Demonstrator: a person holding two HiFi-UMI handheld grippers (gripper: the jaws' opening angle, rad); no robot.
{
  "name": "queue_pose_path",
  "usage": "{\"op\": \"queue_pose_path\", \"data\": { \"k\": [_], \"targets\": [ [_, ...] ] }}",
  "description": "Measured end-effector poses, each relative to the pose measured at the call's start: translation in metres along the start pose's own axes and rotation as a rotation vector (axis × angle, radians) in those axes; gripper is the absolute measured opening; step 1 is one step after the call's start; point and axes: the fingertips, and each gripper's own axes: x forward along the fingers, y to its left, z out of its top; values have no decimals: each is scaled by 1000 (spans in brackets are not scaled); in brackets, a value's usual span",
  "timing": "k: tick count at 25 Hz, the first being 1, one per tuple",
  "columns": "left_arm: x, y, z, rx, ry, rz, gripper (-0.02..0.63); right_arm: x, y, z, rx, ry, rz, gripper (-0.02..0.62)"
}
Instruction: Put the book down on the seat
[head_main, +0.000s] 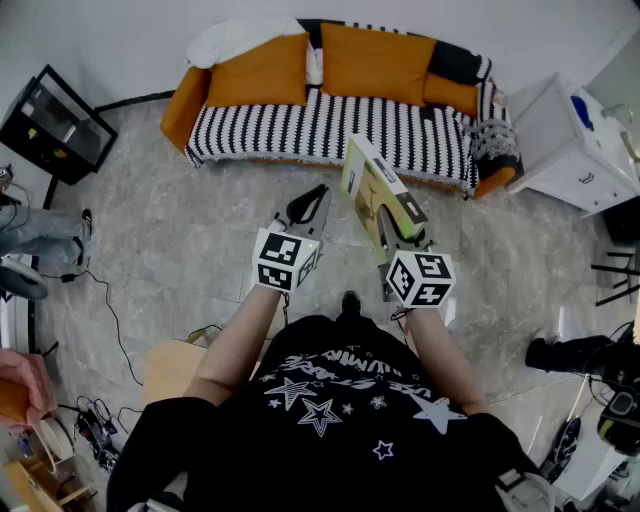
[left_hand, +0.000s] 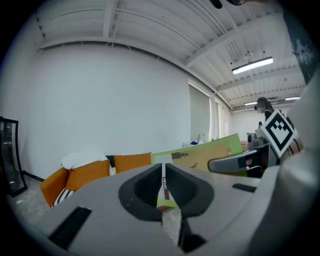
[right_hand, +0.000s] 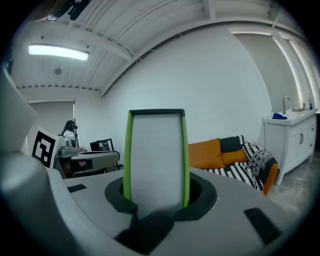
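Right gripper (head_main: 398, 238) is pinching the book (right_hand: 156, 157) by its lower end: green covers sit against both pads, page edge faces the camera. The book's long axis runs on from the jaws, forward and tilted up. Left gripper (head_main: 311, 203) has its jaws pressed together with nothing in them, near the book's left face but apart from it. The striped sofa seat (head_main: 330, 128) lies ahead of and below both sets of jaws, well apart from the book's far end, with orange cushions (head_main: 375, 62) behind it. The right hand carries the load, so the likely next move is forward and down, long axis laid flat along the seat, then jaws spread
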Motion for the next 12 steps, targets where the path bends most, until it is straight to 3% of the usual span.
{"op": "queue_pose_path", "data": {
  "k": [12],
  "targets": [
    [-6,-3,-2,-1,6,-6,28,-2,3,-4,2,11,3,140]
  ]
}}
